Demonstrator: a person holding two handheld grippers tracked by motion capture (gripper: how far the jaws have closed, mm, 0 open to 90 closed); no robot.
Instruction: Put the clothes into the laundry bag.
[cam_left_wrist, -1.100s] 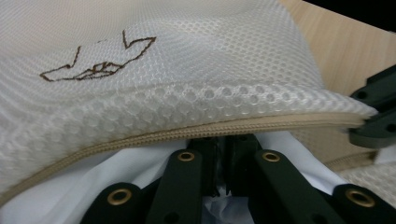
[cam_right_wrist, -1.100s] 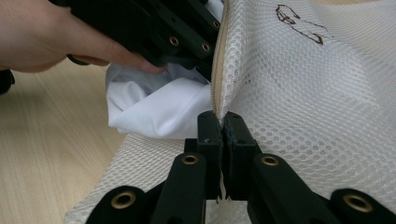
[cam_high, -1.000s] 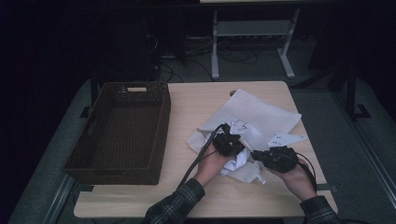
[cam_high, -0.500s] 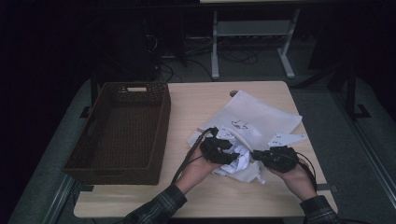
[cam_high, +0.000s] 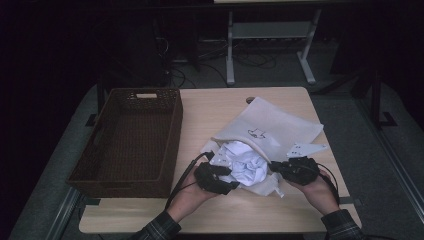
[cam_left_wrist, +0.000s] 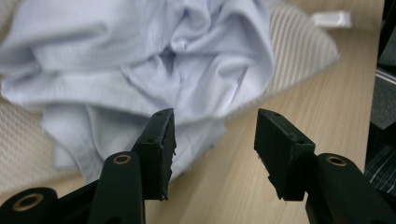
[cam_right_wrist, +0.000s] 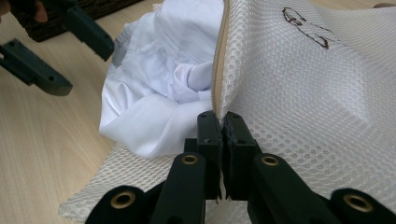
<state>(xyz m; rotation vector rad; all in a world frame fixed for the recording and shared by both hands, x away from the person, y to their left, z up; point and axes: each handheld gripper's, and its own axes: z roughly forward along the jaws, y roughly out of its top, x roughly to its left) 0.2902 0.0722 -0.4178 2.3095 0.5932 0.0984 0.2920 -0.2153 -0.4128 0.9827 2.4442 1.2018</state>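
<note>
- Pale wood counter (cam_high: 210, 112) in a dark room, grey floor (cam_high: 360, 125) around.
- Mesh bag (cam_high: 272, 127) right of the wicker basket (cam_high: 131, 137), white garment (cam_high: 245, 162) spilling out.
- Right claw (cam_right_wrist: 220, 140) clamped on the bag's zipper edge.
- Left claw (cam_left_wrist: 212, 140) gapes, empty, beside the garment.

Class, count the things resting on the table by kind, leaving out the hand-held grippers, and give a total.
Basket: 1
Mesh bag: 1
White garment: 1
Total: 3
</note>
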